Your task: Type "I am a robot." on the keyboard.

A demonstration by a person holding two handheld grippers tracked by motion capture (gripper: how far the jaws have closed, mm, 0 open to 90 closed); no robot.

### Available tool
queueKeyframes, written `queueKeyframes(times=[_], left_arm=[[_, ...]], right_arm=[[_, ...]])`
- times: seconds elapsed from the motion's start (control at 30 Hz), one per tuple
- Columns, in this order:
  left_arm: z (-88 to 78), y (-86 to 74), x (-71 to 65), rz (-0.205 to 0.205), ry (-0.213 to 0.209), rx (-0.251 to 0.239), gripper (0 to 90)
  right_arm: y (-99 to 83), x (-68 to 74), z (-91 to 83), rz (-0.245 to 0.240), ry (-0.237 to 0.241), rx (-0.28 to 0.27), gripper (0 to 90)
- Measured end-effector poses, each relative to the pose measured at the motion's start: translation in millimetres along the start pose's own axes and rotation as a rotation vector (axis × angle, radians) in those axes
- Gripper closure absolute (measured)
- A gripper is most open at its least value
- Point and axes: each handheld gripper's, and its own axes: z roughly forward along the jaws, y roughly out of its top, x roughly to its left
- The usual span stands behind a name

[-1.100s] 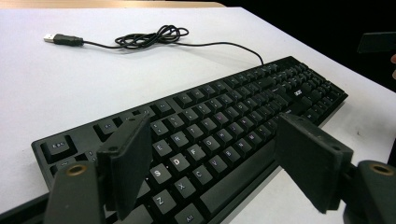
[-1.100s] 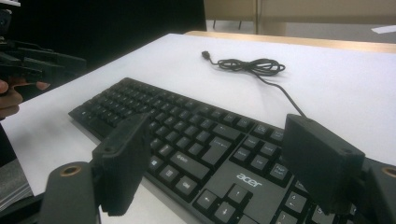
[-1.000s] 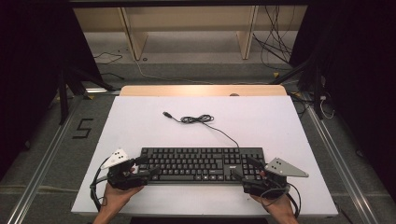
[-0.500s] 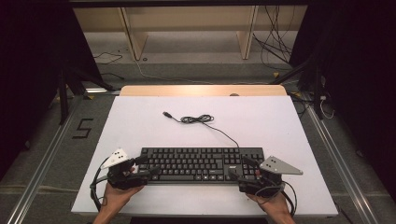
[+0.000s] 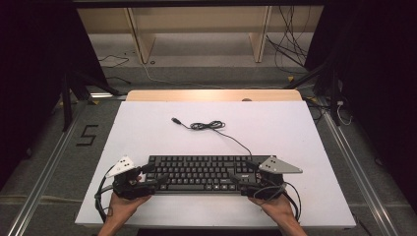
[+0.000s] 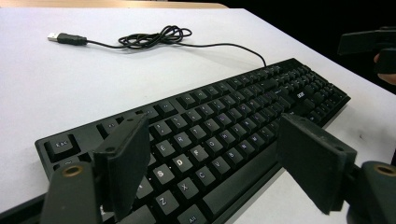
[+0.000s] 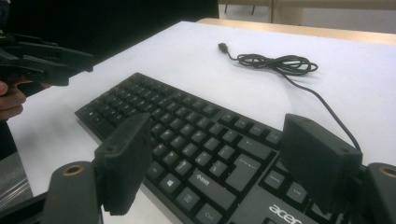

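Observation:
A black keyboard lies along the near part of the white table, and its thin cable runs back to a loose coil and a USB plug. My left gripper is open over the keyboard's left end, one jaw above the keys and the other past the front edge. My right gripper is open over the right end, its jaws spread above the keys near the logo. Neither holds anything. Each gripper view shows the other gripper farther off.
A wooden strip edges the table's far side, with shelf legs and loose cables on the floor beyond. A "5" mark is on the floor to the left. Bare table surface lies behind the keyboard on both sides of the cable.
My right gripper has slid left and a little forward, farther over the keyboard's right end. The left gripper has hardly moved. The keyboard and cable lie as before.

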Motion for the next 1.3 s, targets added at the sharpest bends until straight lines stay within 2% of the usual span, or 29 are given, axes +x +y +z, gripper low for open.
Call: queueKeyframes(times=[0.33, 0.73, 0.93, 1.17, 1.3], left_arm=[[0.8, -0.4, 0.2, 0.0, -0.001, 0.003, 25.5], [0.6, -0.5, 0.7, -0.009, 0.0, -0.002, 25.6], [0.5, -0.6, 0.8, -0.011, -0.001, -0.003, 25.6], [0.5, -0.6, 1.0, -0.011, -0.001, -0.002, 25.5], [0.3, -0.6, 1.1, -0.009, 0.0, -0.001, 25.6]], right_arm=[[8.1, 2.0, 19.3, -0.003, 0.009, 0.039, 30.1], [18.5, 6.2, 47.4, -0.007, 0.021, 0.091, 40.5], [21.4, 7.8, 62.0, -0.01, 0.033, 0.123, 50.6], [23.1, 10.1, 71.7, -0.016, 0.051, 0.134, 59.8], [24.2, 12.8, 79.1, -0.029, 0.061, 0.15, 69.3]])
